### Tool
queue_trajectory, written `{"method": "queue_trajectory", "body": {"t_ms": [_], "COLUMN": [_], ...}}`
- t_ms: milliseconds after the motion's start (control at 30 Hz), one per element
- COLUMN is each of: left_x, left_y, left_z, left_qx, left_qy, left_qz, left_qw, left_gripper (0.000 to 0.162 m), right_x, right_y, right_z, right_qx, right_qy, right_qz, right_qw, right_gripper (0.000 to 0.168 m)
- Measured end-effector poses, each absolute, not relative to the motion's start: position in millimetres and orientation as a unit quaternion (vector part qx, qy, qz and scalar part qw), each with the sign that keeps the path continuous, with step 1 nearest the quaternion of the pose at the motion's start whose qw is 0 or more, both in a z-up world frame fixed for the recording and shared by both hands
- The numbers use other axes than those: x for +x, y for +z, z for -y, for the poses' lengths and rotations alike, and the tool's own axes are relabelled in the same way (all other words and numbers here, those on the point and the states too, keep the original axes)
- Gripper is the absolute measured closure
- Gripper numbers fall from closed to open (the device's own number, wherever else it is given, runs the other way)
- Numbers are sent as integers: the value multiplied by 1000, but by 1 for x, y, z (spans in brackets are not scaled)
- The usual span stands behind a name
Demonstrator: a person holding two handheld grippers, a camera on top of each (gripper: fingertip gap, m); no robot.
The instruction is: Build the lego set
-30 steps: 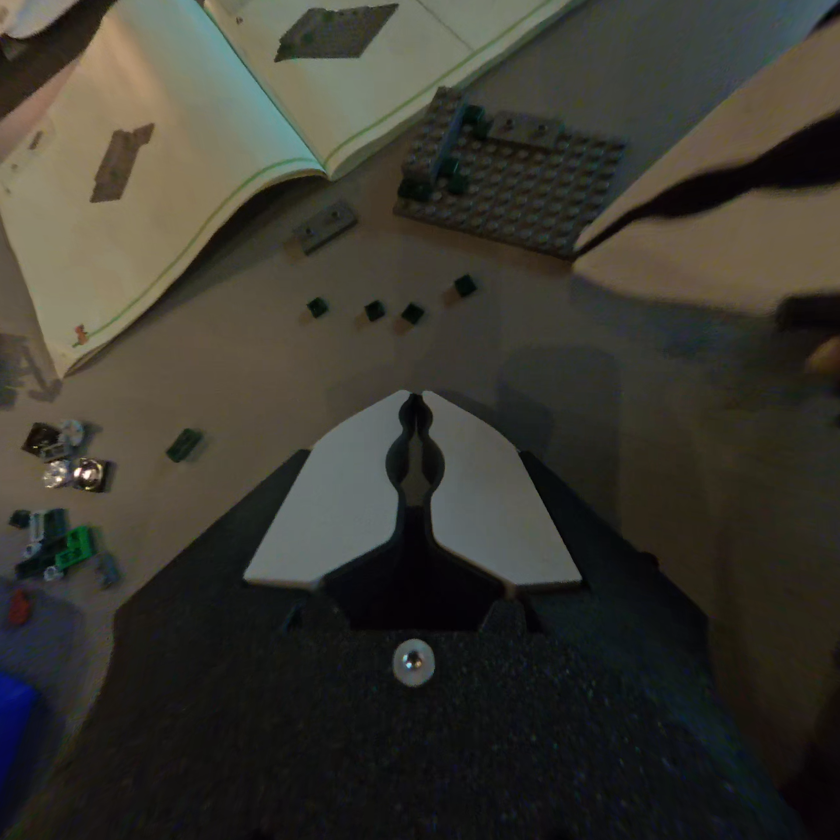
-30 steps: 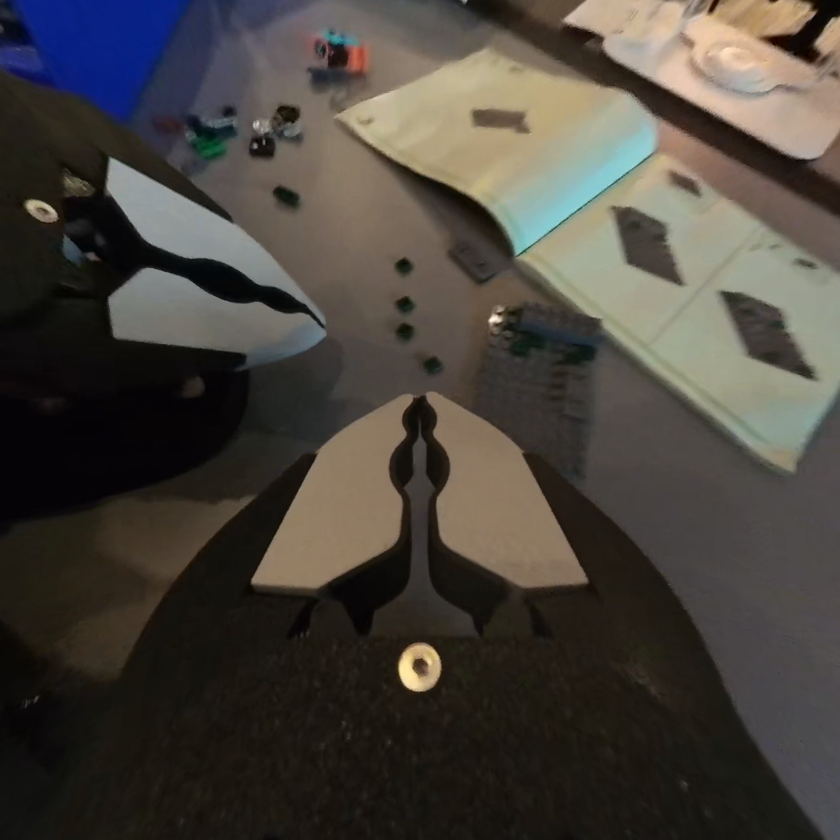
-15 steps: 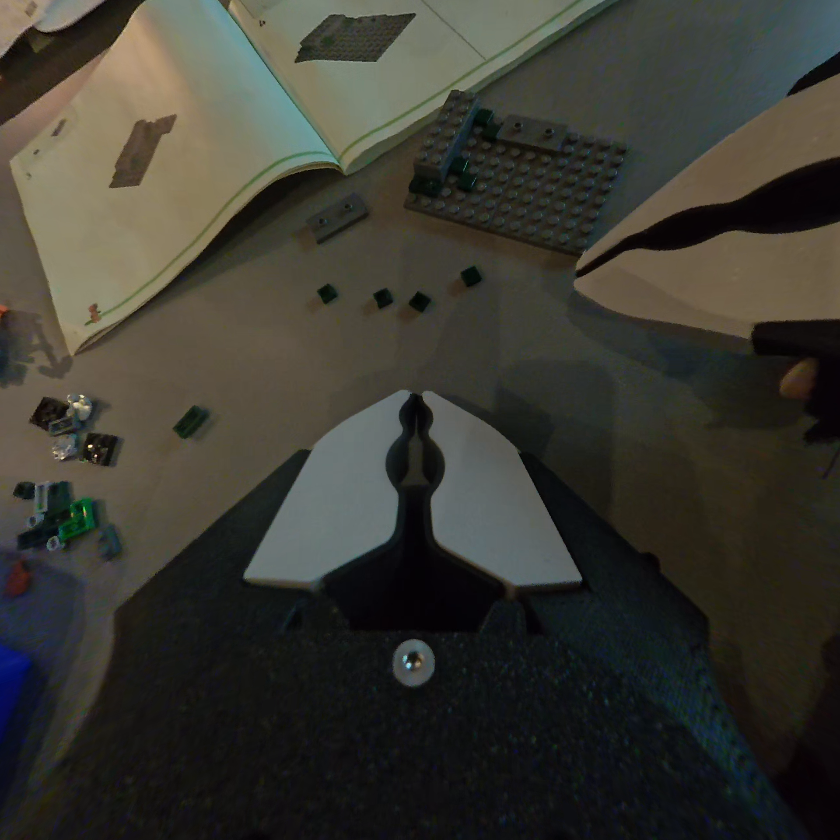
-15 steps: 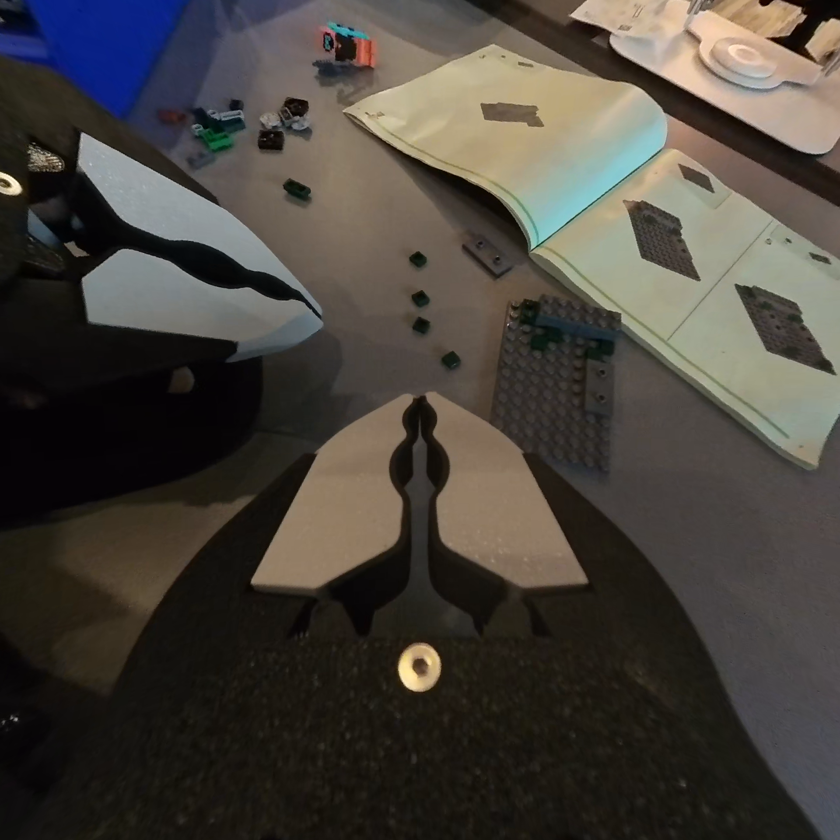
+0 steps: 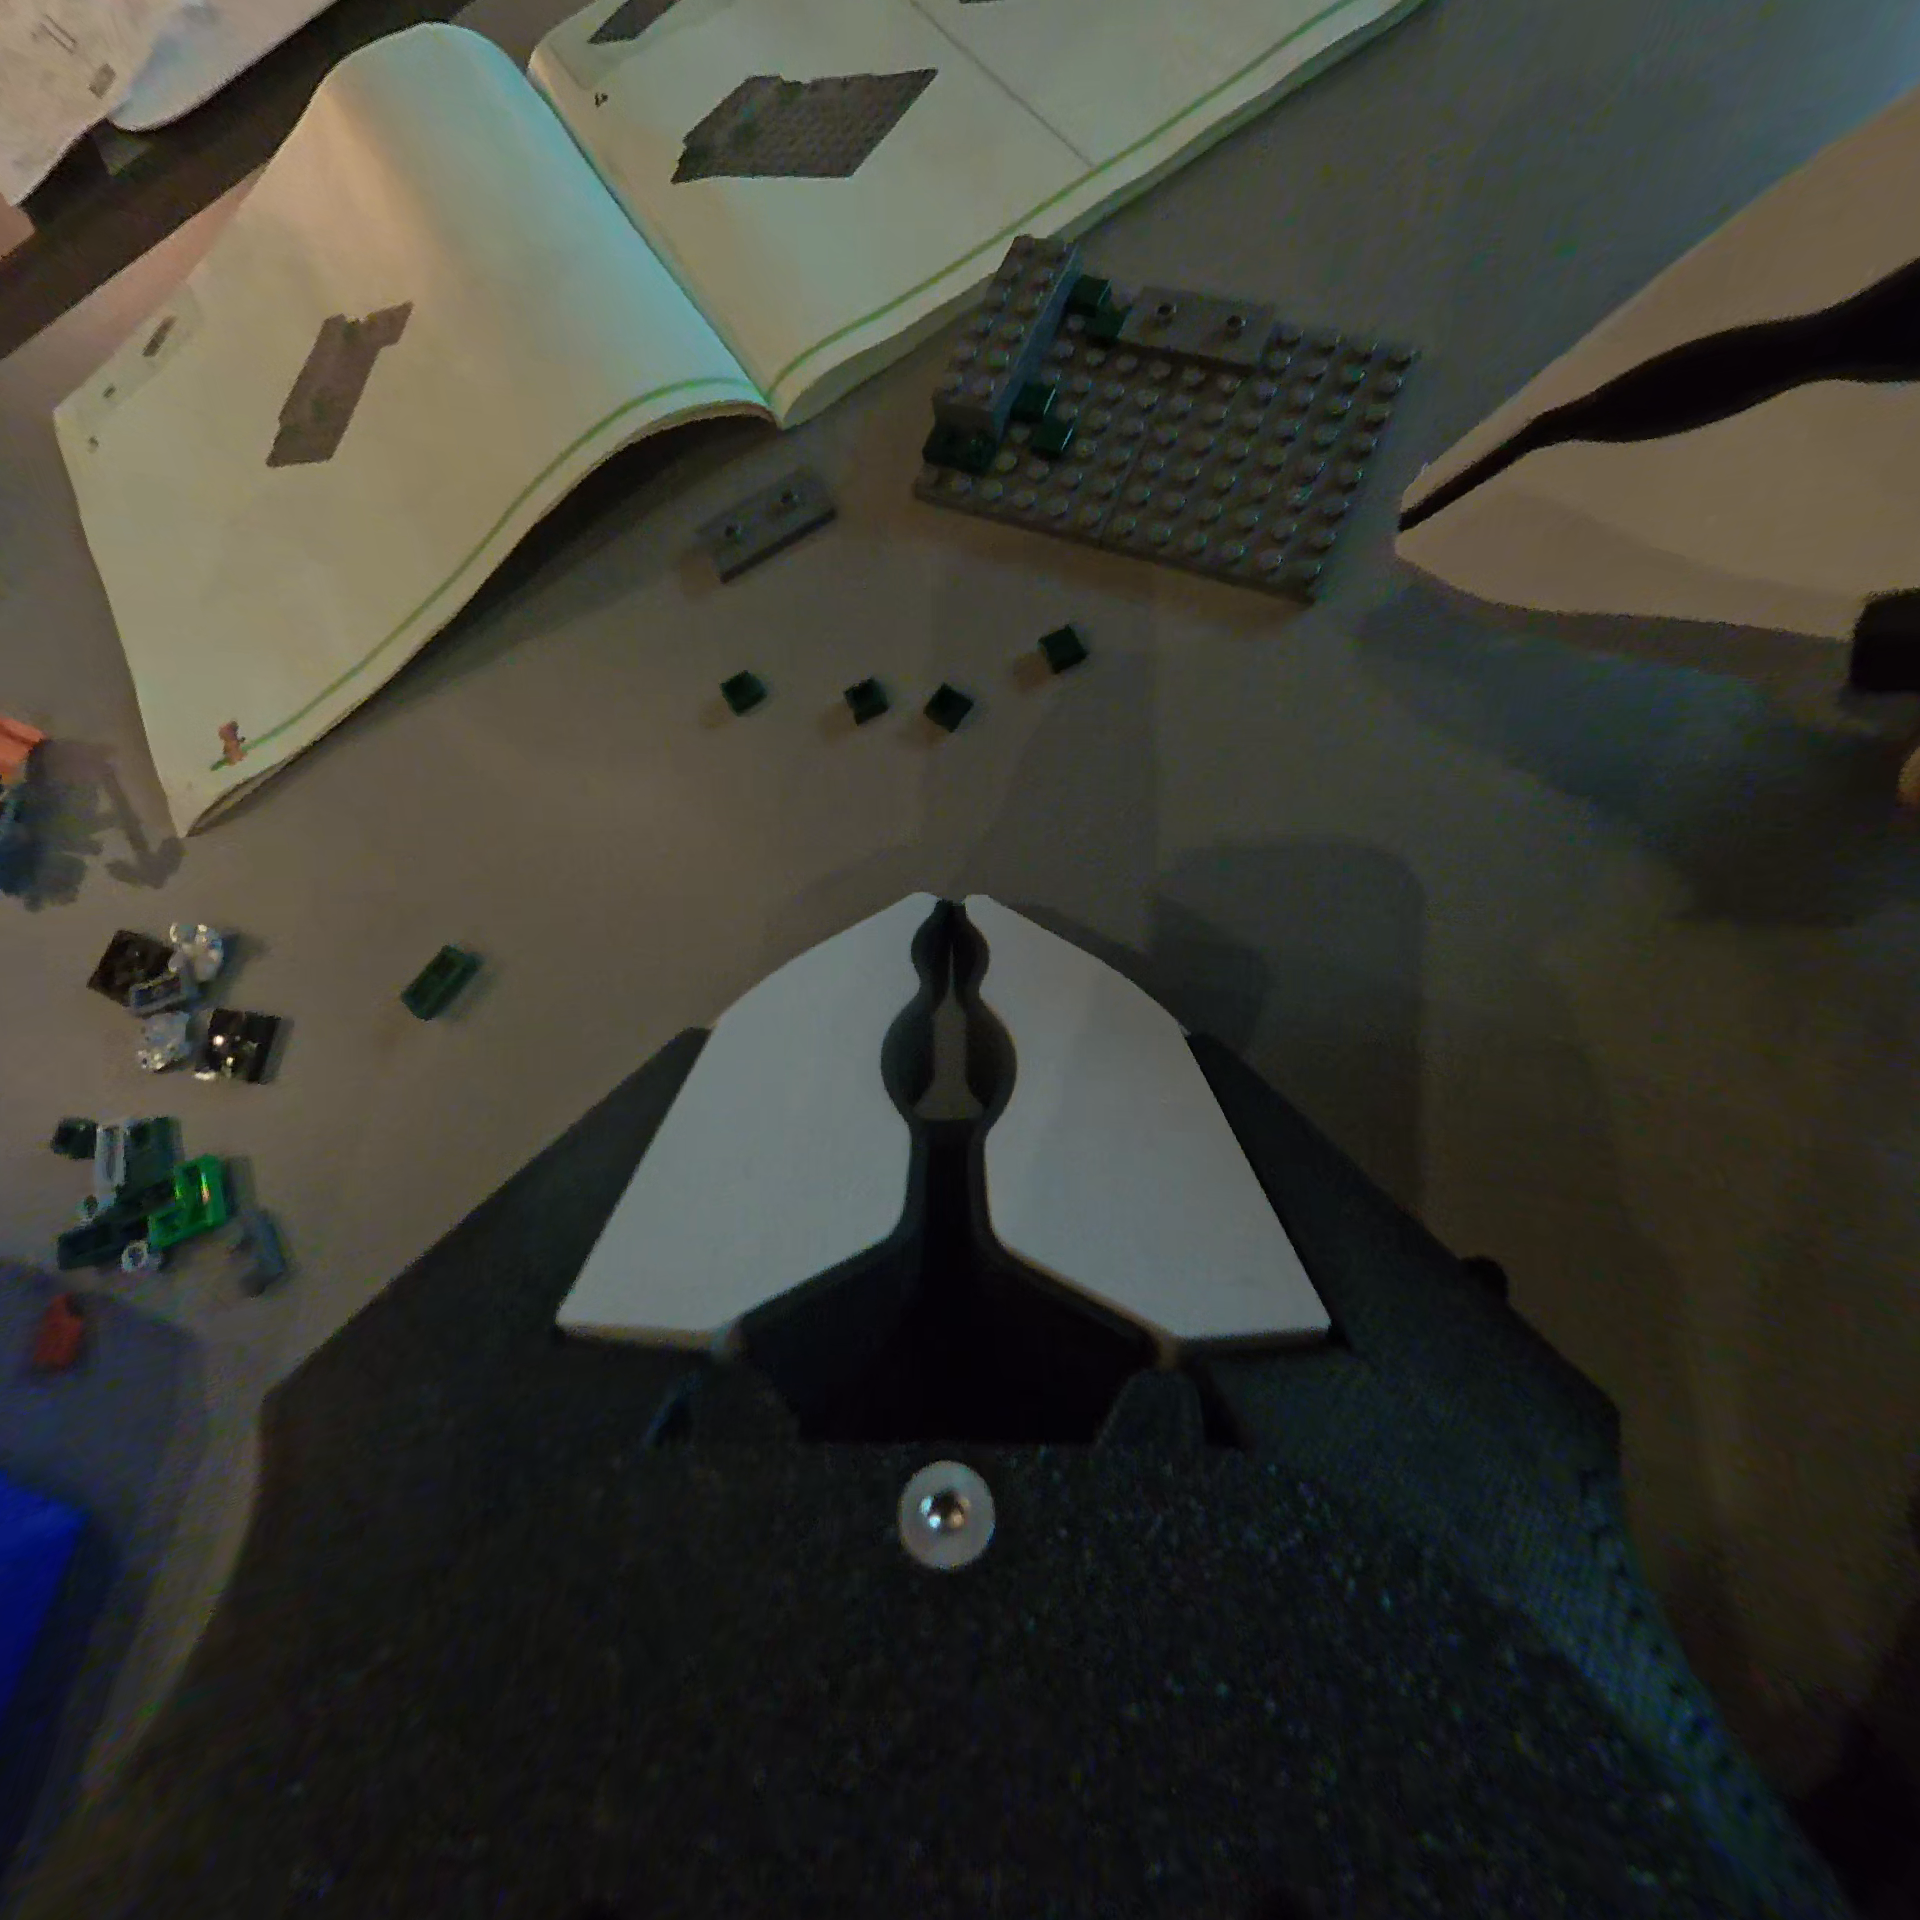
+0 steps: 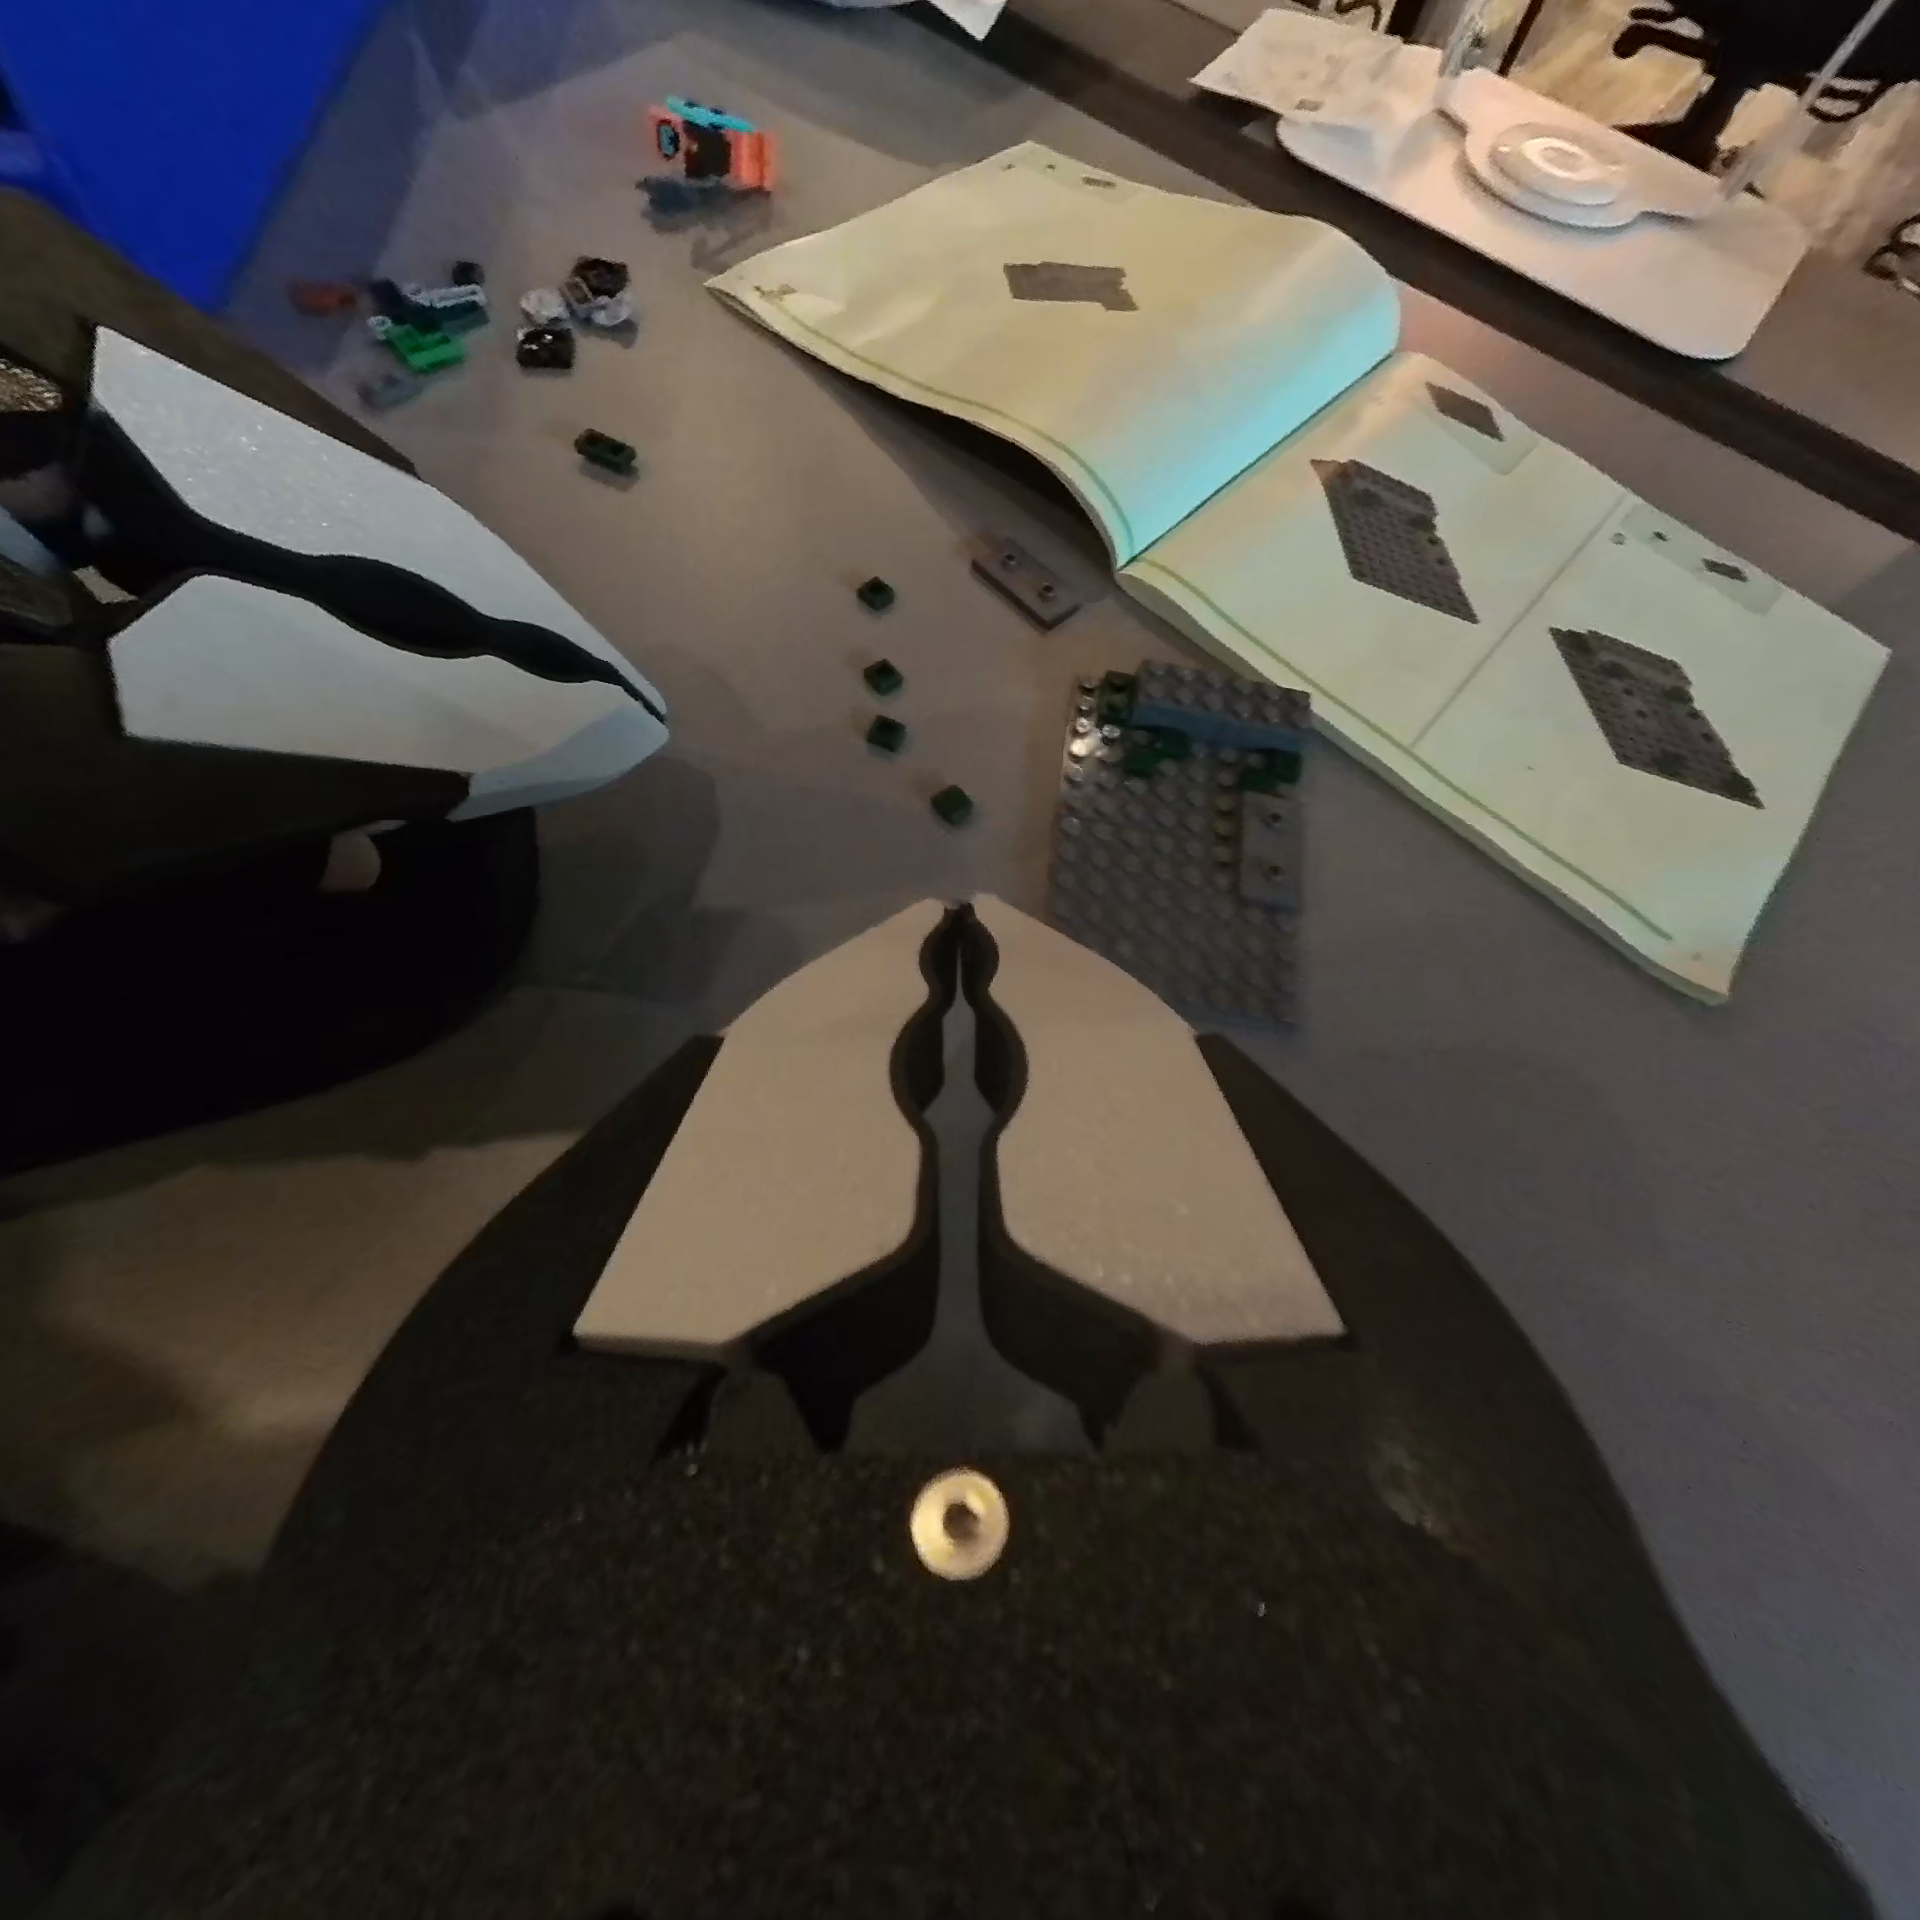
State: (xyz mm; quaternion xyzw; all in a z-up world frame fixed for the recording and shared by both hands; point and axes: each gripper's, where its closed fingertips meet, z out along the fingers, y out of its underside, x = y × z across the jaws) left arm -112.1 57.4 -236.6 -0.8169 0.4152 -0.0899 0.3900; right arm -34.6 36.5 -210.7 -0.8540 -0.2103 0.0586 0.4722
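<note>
On the grey table (image 5: 1351, 1039), ahead of both grippers and touching neither, lies the grey studded baseplate (image 5: 1195, 457) (image 6: 1174, 862), with a grey-blue bar, a few dark green pieces and a flat grey two-hole plate pressed onto its far end. In the left wrist view it sits forward and to the right of the left gripper (image 5: 951, 904); in the right wrist view it lies just beyond and right of the right gripper (image 6: 961, 909). Both grippers are clenched with fingertips meeting, and nothing is held between them.

Between the fingers and the baseplate runs a loose row of four small dark green bricks (image 5: 945, 707) (image 6: 883, 732). A loose grey two-hole plate (image 5: 769, 525) (image 6: 1023, 587) lies beside the open instruction booklet (image 5: 468, 364) (image 6: 1351, 540), whose near edge is just beside the baseplate. One dark green brick (image 5: 442, 982) (image 6: 605, 449) lies apart, nearer a scatter of black, clear, green and grey small parts (image 5: 171, 1132) (image 6: 488, 322). Farther out stand a small orange and teal model (image 6: 712, 130) and something blue at the table's edge (image 6: 156, 125). A pale tray (image 6: 1507, 197) with a white round object rests on the surface beyond the booklet.
</note>
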Motion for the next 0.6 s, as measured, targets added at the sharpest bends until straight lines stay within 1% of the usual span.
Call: {"method": "queue_trajectory", "body": {"t_ms": [300, 600], "left_x": [-95, -74], "left_y": [-236, -226], "left_z": [-60, -72], "left_qx": [-809, -791], "left_qy": [-99, -103], "left_qz": [-434, -457], "left_qw": [385, 393], "left_gripper": [162, 162], "right_x": [-21, 15], "right_y": [-211, -197], "right_z": [-40, -47], "right_qx": [-857, -855], "right_qy": [51, 27], "right_qz": [196, 165], "right_qw": [474, 491], "right_gripper": [168, 168]}}
